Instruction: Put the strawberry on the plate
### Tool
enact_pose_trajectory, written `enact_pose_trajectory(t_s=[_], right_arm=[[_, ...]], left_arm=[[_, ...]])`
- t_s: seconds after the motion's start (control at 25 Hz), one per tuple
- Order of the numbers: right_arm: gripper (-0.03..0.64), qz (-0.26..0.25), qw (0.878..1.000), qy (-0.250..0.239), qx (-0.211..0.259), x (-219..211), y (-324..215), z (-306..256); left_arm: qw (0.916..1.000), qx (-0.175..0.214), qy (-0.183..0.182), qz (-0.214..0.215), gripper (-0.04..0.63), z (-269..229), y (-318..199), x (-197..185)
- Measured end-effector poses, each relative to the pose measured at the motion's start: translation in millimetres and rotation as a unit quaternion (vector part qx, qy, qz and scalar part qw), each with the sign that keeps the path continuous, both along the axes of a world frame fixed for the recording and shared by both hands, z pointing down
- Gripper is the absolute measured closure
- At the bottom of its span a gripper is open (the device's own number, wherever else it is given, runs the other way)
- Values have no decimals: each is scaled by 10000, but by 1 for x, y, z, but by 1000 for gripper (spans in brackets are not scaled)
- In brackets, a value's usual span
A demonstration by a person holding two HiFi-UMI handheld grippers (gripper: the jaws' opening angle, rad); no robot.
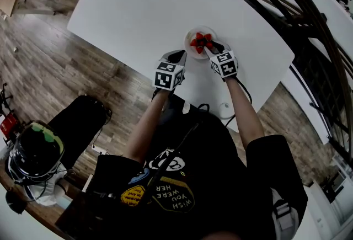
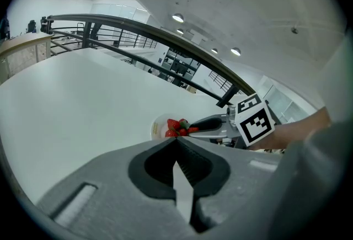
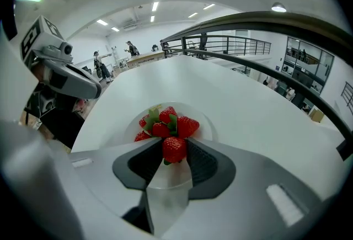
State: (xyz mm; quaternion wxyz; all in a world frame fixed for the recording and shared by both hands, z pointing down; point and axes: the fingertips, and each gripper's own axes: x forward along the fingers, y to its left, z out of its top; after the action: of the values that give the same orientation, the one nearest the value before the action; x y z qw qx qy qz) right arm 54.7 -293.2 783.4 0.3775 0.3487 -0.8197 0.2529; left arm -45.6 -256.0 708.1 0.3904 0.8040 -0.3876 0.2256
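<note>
A small clear plate (image 1: 189, 33) on the white table (image 1: 138, 7) holds a heap of red strawberries (image 1: 199, 41). My right gripper (image 1: 213, 49) reaches over the plate's near side, shut on one strawberry (image 3: 174, 149) that sits between its tips, just in front of the heap (image 3: 165, 122) and above the plate (image 3: 208, 121). My left gripper (image 1: 177, 57) rests to the left of the plate, shut with nothing in it; its tips (image 2: 176, 140) meet. From the left gripper view, the plate (image 2: 158, 126) and the right gripper (image 2: 208, 123) lie ahead.
The table's near edge (image 1: 209, 106) runs just under both grippers. A dark railing (image 1: 287, 7) curves past the table's far right side. A black chair (image 1: 77, 117) and a helmet (image 1: 36, 148) stand on the wooden floor at the left.
</note>
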Motion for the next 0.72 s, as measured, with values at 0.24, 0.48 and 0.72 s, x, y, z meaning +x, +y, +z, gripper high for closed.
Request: enact_pose_trajectory(t_s=[0.24,0.48,0.72], right_arm=[[448,13,9997,-218,88,3,-3,-11],[451,205,9985,-381,323,7,-6,-31],[457,448,9958,-568,560,11,-3,-61]], left_arm=[[10000,29,15,27,591,-6,1,10],[9999,100,40,14,591,-12,2,9],[9997,261,17,31,591,-24,3,6]])
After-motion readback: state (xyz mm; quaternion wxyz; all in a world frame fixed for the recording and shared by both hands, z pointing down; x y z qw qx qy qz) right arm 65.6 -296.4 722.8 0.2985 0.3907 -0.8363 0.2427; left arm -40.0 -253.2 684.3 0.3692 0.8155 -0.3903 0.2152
